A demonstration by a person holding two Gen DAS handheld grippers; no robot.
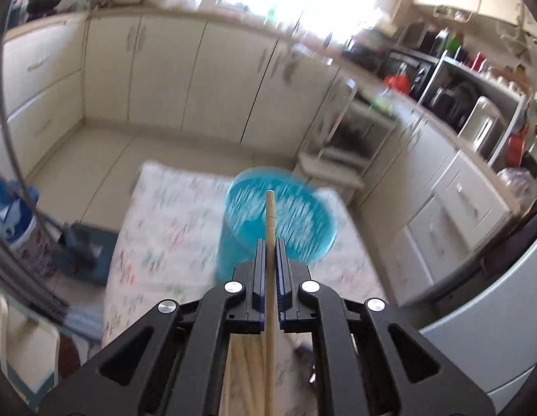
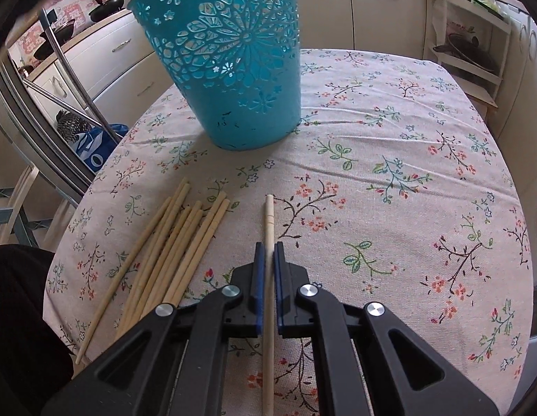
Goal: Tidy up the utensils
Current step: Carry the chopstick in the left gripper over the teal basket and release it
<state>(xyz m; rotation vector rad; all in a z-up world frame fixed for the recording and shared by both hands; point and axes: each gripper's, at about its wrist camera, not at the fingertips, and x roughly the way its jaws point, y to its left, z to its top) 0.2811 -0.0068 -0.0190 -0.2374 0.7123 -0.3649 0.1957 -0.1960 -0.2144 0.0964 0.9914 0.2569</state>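
With each gripper clamped on one chopstick, the left gripper [image 1: 269,253] holding its chopstick [image 1: 269,215] above the blue basket [image 1: 280,215] on the worktop [image 2: 389,145], the loading step is under way, and next the stick likely needs tipping into the opening.

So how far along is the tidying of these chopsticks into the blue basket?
Early, it seems. Done: nothing that shows; the blue basket hides its inside here, and the left view is blurred. In hand: the left gripper and right gripper each pinch one chopstick. Left: a loose pile of chopsticks lies on the tablecloth.
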